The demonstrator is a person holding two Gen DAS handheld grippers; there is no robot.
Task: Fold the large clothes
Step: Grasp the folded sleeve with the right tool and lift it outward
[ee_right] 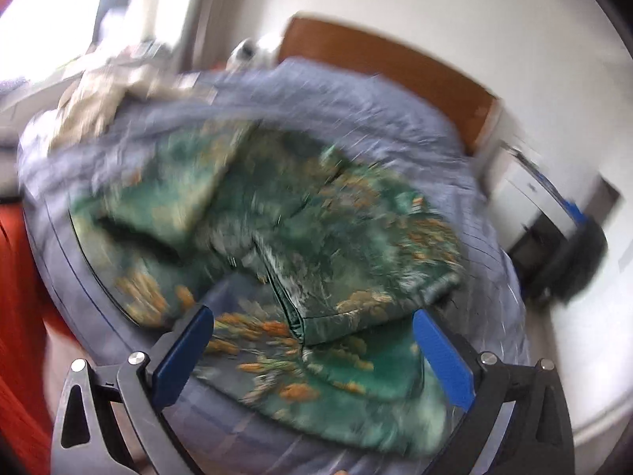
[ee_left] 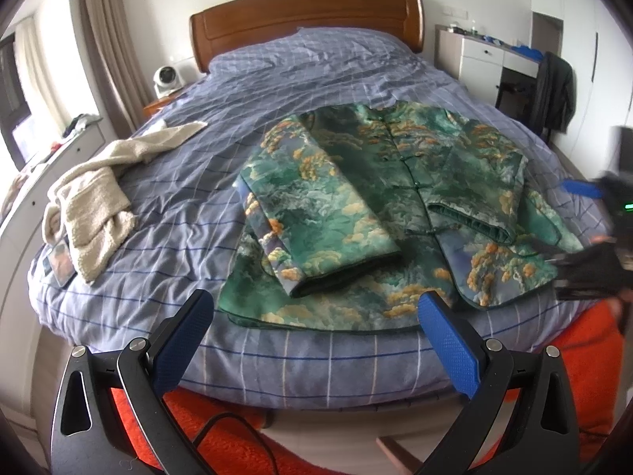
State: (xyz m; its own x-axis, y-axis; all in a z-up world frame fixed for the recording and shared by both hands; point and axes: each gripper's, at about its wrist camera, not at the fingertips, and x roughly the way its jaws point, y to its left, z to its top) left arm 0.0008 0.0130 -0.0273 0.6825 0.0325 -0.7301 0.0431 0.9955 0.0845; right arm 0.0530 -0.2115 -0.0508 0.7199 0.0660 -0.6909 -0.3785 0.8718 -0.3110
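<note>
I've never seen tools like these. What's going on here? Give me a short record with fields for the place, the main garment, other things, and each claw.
Place: bed with blue checked cover
Main garment: green patterned jacket, both sleeves folded across its front
Other things: cream towel lying apart, left of the jacket
Left claw: open, empty, near the jacket's hem
Right claw: open, empty, over the jacket; view blurred

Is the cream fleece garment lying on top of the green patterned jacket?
No, the cream fleece garment lies apart on the blue checked bedsheet, left of the green patterned jacket.
</note>
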